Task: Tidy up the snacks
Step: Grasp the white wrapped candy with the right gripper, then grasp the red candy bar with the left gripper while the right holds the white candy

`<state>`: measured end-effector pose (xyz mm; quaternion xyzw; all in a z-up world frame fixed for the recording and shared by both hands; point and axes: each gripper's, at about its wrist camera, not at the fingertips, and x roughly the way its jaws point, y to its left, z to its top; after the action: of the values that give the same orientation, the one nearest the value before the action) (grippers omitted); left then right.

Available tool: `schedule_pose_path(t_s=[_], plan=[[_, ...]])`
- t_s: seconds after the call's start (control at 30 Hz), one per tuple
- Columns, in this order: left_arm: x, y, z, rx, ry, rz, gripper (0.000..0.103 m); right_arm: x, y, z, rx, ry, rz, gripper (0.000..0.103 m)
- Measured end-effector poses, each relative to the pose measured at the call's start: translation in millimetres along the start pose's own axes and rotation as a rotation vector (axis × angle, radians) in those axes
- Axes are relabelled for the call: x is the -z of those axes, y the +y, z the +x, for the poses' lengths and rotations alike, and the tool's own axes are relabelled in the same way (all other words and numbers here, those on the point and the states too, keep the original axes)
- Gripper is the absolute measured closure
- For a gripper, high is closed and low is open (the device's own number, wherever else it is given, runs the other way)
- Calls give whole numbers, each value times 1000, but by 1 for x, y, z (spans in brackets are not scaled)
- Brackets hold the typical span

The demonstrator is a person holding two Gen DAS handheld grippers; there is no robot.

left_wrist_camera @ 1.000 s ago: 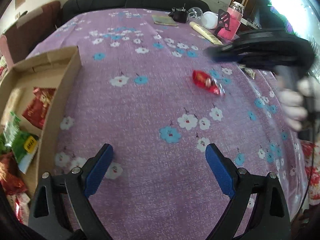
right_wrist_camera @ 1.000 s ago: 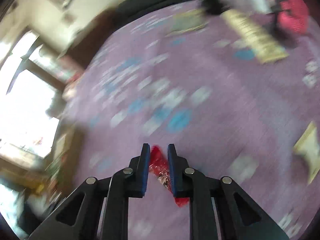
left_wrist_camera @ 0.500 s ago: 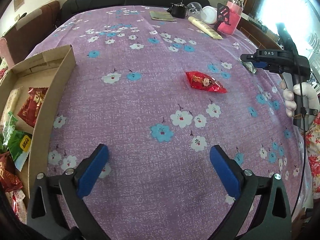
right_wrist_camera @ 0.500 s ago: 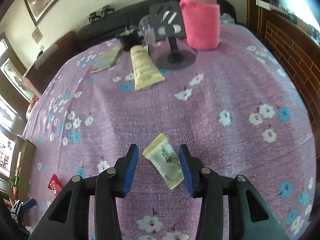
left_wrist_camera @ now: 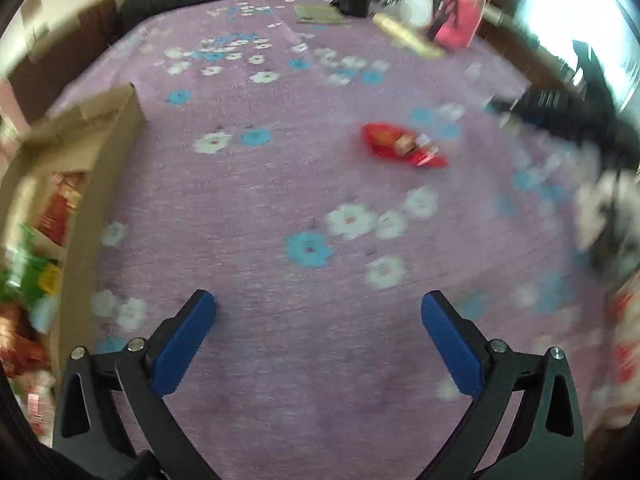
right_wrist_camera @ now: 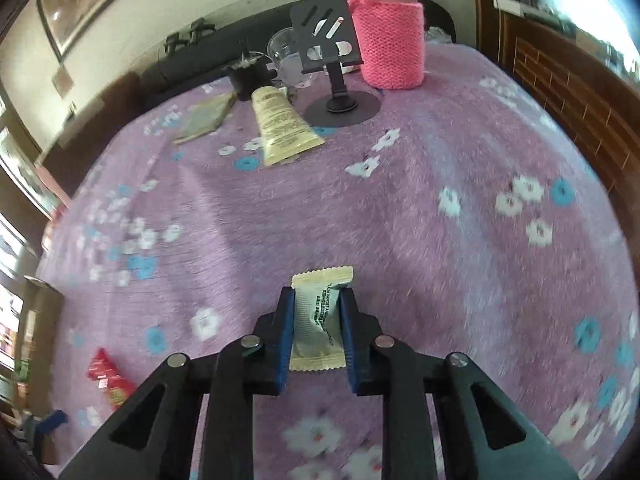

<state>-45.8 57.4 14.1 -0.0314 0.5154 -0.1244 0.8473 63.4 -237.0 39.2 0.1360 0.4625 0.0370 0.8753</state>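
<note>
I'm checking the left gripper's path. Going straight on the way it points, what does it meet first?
Probably just the purple floral cloth; the left gripper is wide open and empty. The red snack packet lies farther on, rightward.

A lived-in home room: a purple flowered cloth (right_wrist_camera: 400, 208) covers the tabletop, a dark sofa (right_wrist_camera: 192, 64) runs along the top, a framed picture (right_wrist_camera: 92, 0) hangs upper left, and a knit-sleeved pink bottle (right_wrist_camera: 390, 40) stands top centre.

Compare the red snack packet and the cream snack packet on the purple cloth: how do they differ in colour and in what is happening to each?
The red packet is bright red; the cream packet is pale with a grey printed panel. The red packet lies free on the cloth, while the cream packet sits between the pads of the right gripper, whose jaws are closing on it. Both are small sealed wrappers.
</note>
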Motion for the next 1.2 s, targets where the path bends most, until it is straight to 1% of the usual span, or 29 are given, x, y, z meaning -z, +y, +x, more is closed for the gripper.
schedule_pose_path(t_s=[0.03,0.07,0.1,0.13,0.2,0.27,0.33,0.4,0.47,0.5,0.53,0.57,0.6,0.63,0.7,0.77,0.83,0.93,0.97,1.0,1.03,1.07,1.1,1.13,1.17,1.2], plan=[[-2,2,-3,44,-11,-24,5,5,4,-4,-39,-3,10,82],[-3,4,-5,49,-23,-35,9,9,11,-6,-98,8,22,82],[-4,4,-7,40,-37,-40,10,13,21,-5,-149,25,23,82],[-5,7,-10,37,-54,-53,10,16,31,-3,-175,34,12,82],[-7,13,-15,47,-71,-84,11,18,52,3,-200,46,-28,82],[-8,19,-22,21,-95,-104,11,20,75,13,-233,67,-55,83],[-10,27,-29,14,-112,-124,11,23,96,22,-260,92,-83,83],[-11,34,-34,12,-125,-142,11,29,113,28,-293,131,-103,83],[-12,42,-36,18,-130,-162,11,42,128,26,-360,190,-129,83],[-13,46,-35,26,-129,-172,11,50,132,23,-399,221,-132,83],[-14,48,-33,35,-125,-180,11,54,133,20,-457,240,-115,83],[-13,47,-32,39,-121,-178,11,57,130,16,-498,237,-92,83],[-14,45,-29,40,-115,-167,11,58,124,9,-517,217,-67,83],[-15,41,-27,35,-110,-151,11,58,120,4,-505,193,-56,83],[-18,34,-20,27,-99,-126,11,59,106,-5,-450,128,-36,83],[-22,27,-13,30,-87,-113,11,61,95,-5,-437,102,-2,83],[-28,19,-7,16,-87,-97,11,64,86,-5,-430,72,22,83],[-38,8,2,-17,-95,-68,11,66,81,1,-430,63,55,83],[-40,4,4,-24,-99,-50,11,66,79,1,-418,54,55,83],[-42,0,6,-35,-103,-30,13,66,77,0,-404,46,58,83],[-43,-5,10,-55,-103,-7,15,67,75,-1,-411,45,67,82],[-43,-7,12,-48,-103,8,25,68,72,-3,-420,45,72,82],[-43,-9,14,-35,-100,23,39,68,71,-4,-419,41,72,82],[-42,-11,18,-46,-93,45,46,69,70,-6,-410,34,66,82],[-41,-13,18,-54,-93,57,56,70,70,-8,-401,27,58,82],[-40,-13,18,-42,-95,66,58,71,71,-10,-388,21,46,82]])
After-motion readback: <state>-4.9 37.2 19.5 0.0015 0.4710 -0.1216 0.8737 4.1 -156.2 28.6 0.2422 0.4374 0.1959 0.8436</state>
